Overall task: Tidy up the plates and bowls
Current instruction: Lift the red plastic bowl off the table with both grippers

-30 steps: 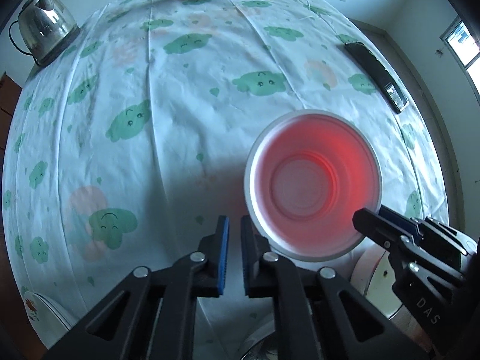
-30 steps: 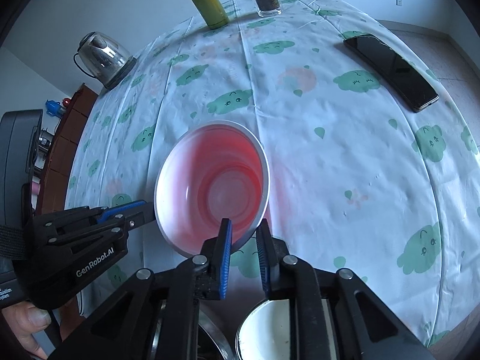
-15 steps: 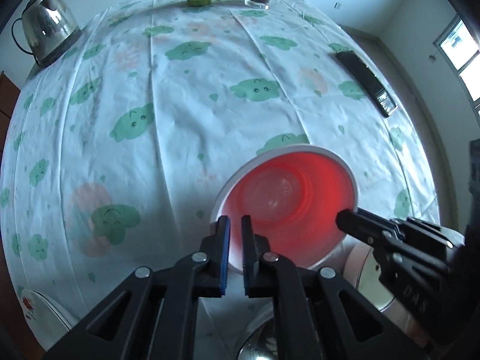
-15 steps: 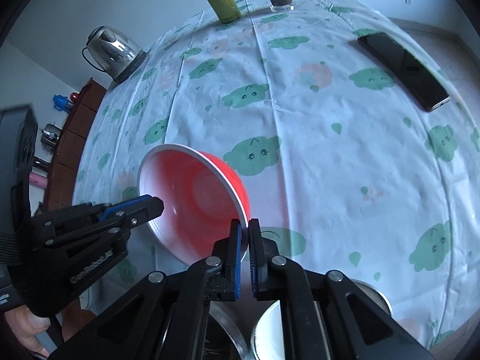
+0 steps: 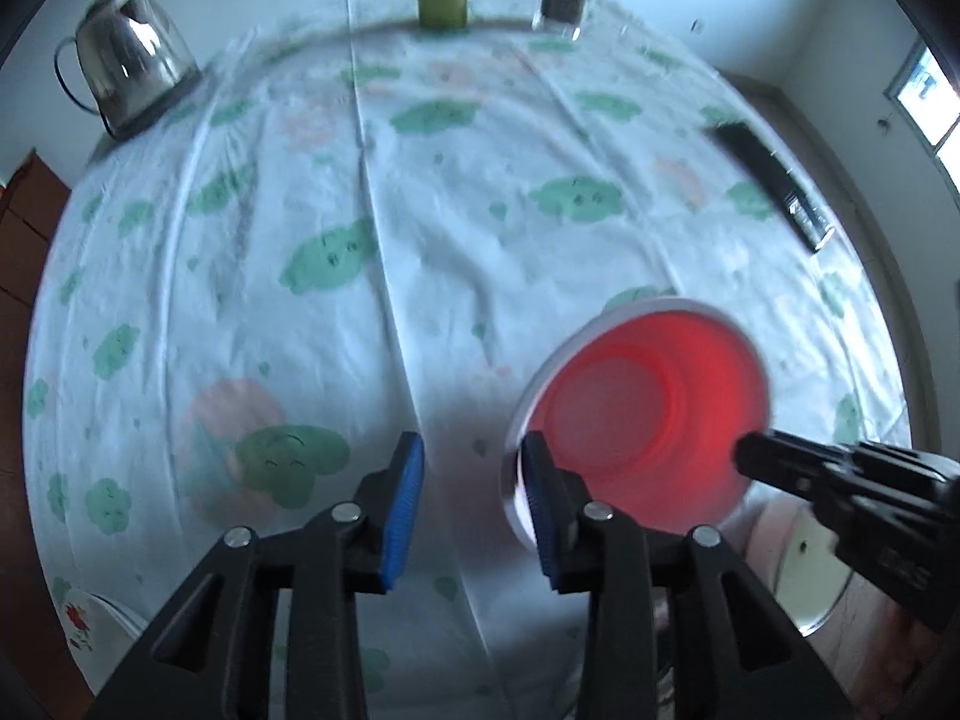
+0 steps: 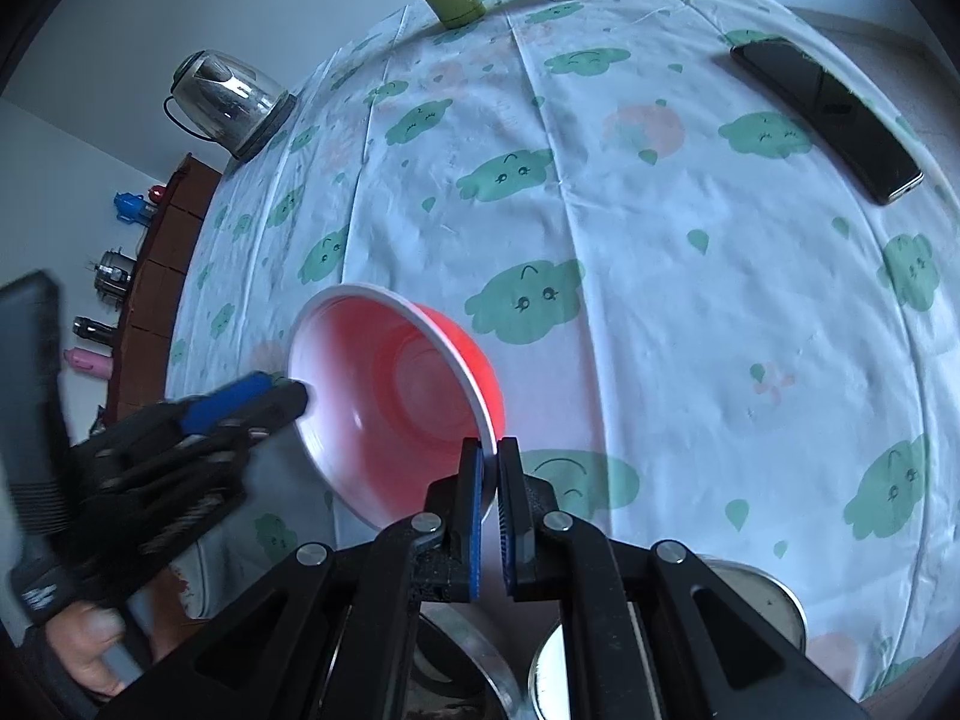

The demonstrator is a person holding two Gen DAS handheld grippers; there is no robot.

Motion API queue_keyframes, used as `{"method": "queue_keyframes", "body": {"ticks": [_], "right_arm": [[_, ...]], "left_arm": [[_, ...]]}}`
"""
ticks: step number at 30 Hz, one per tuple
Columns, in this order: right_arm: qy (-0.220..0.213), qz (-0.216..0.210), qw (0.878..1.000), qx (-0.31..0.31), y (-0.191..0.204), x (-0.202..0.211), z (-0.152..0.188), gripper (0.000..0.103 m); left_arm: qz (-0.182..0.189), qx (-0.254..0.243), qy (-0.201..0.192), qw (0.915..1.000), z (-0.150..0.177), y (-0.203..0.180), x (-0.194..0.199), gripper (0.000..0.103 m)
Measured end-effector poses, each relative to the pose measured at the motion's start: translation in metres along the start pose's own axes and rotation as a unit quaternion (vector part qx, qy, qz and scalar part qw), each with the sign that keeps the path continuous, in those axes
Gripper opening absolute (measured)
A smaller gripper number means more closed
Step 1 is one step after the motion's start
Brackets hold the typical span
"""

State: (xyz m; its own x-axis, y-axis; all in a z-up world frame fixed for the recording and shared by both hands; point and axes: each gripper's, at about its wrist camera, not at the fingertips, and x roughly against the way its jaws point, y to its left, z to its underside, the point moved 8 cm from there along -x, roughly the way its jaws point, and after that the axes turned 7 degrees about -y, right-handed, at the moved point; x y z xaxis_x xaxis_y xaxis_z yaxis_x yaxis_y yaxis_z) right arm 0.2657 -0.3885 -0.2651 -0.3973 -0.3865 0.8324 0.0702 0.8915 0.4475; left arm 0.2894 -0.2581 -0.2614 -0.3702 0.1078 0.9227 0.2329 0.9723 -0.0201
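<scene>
Red bowl [image 6: 414, 396], tilted, off cloth

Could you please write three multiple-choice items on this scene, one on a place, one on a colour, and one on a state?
1. Where does the phone lie?
A. on the tablecloth, at its right side
B. inside the bowl
C. under the kettle

2. What colour is the bowl's outer wall?
A. green
B. red
C. black

3. How do the two grippers stand?
A. both open
B. left shut on the bowl, right open
C. right gripper shut on the bowl's rim, left gripper open

Answers:
1 A: the phone lies flat on the tablecloth near its right edge, apart from the kettle.
2 B: the wall beyond the white rim shows red in the right wrist view.
3 C: the right fingers pinch the rim, while a wide gap parts the left fingers.
</scene>
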Motion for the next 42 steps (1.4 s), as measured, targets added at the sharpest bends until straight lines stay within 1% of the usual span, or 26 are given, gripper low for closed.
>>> {"method": "queue_keyframes", "body": {"ticks": [1,2,3,4,6,7,8,9,10,12,13,14,15,16,17,18,19,20,21,22,23,26,29,32,36,42], "right_arm": [[0.002,-0.002,1.000,-0.003,0.000,0.000,0.000,0.006],[0.005,-0.004,1.000,-0.005,0.000,-0.001,0.001,0.006],[0.007,-0.007,1.000,-0.007,0.000,-0.001,0.002,0.006],[0.008,-0.008,1.000,-0.007,0.001,-0.001,0.003,0.006],[0.008,-0.007,1.000,-0.006,0.003,-0.001,0.005,0.006],[0.009,-0.007,1.000,-0.005,0.004,-0.002,0.005,0.006],[0.009,-0.005,1.000,-0.005,0.003,-0.002,0.006,0.006],[0.009,-0.002,1.000,-0.005,0.002,-0.003,0.006,0.006],[0.010,-0.003,1.000,-0.006,0.002,-0.003,0.007,0.006],[0.010,-0.003,1.000,-0.006,0.001,-0.003,0.006,0.005],[0.010,-0.003,1.000,-0.006,0.001,-0.003,0.006,0.005],[0.009,-0.004,1.000,-0.005,0.002,-0.003,0.006,0.005],[0.009,-0.005,1.000,-0.005,0.002,-0.003,0.006,0.005],[0.009,-0.006,1.000,-0.004,0.003,-0.003,0.006,0.005],[0.010,-0.006,1.000,-0.004,0.003,-0.004,0.007,0.005],[0.012,-0.007,1.000,-0.003,0.004,-0.005,0.007,0.005],[0.012,-0.008,1.000,-0.002,0.005,-0.006,0.008,0.005],[0.013,-0.009,1.000,-0.001,0.006,-0.006,0.008,0.005],[0.014,-0.012,1.000,-0.002,0.008,-0.006,0.009,0.006],[0.015,-0.015,1.000,-0.002,0.010,-0.006,0.010,0.006],[0.015,-0.017,1.000,-0.002,0.012,-0.006,0.010,0.006],[0.015,-0.016,1.000,0.002,0.016,-0.002,0.013,0.006],[0.016,-0.024,1.000,-0.001,0.018,0.007,0.014,0.006],[0.018,-0.030,0.999,0.011,0.025,0.020,0.017,0.006],[0.021,-0.030,0.999,0.031,0.038,0.037,0.020,0.006],[-0.001,-0.023,0.999,0.035,0.042,0.044,0.007,0.006]], "left_arm": [[0.006,0.004,0.014,0.9999,0.003,-0.001,-0.007,0.032],[0.011,0.006,0.021,0.9997,0.006,-0.003,-0.009,0.027],[0.020,0.011,0.029,0.9993,0.008,-0.005,-0.012,0.014],[0.029,0.010,0.034,0.9990,0.011,-0.009,-0.013,0.009],[0.019,0.006,0.032,0.9993,0.012,-0.011,-0.012,0.009],[0.015,0.008,0.025,0.9996,0.010,-0.010,-0.007,0.009],[0.017,0.010,0.014,0.9997,0.008,-0.011,-0.001,0.010],[0.023,0.010,-0.001,0.9997,0.005,-0.012,0.008,0.019],[0.026,0.010,-0.005,0.9996,0.004,-0.011,0.013,0.028],[0.023,0.015,-0.030,0.9992,0.002,-0.003,0.029,0.074],[0.010,0.017,-0.043,0.9989,0.001,0.003,0.035,0.081],[-0.001,0.018,-0.050,0.9986,0.000,0.008,0.036,0.085],[-0.007,0.019,-0.046,0.9987,0.001,0.013,0.032,0.085],[-0.007,0.019,-0.031,0.9993,0.004,0.014,0.024,0.083],[-0.007,0.017,-0.016,0.9997,0.007,0.015,0.016,0.074],[-0.006,0.014,-0.007,0.9999,0.009,0.014,0.010,0.059],[-0.006,0.009,0.004,0.9999,0.010,0.013,0.003,0.050],[-0.001,0.007,0.016,0.9998,0.013,0.010,-0.004,0.033],[0.021,0.012,0.032,0.9992,0.018,0.005,-0.011,0.016],[0.033,0.016,0.040,0.9985,0.021,0.001,-0.013,0.010],[0.034,0.020,0.047,0.9981,0.023,-0.001,-0.014,0.010],[0.030,0.017,0.044,0.9984,0.023,-0.004,-0.004,0.008],[0.058,0.029,0.051,0.9966,0.021,-0.005,0.017,0.008],[0.068,0.026,0.050,0.9961,0.019,-0.007,0.038,0.008],[0.071,0.023,0.045,0.9962,0.020,-0.006,0.057,0.008],[0.068,0.029,0.034,0.9966,0.013,-0.005,0.065,0.008]]}}
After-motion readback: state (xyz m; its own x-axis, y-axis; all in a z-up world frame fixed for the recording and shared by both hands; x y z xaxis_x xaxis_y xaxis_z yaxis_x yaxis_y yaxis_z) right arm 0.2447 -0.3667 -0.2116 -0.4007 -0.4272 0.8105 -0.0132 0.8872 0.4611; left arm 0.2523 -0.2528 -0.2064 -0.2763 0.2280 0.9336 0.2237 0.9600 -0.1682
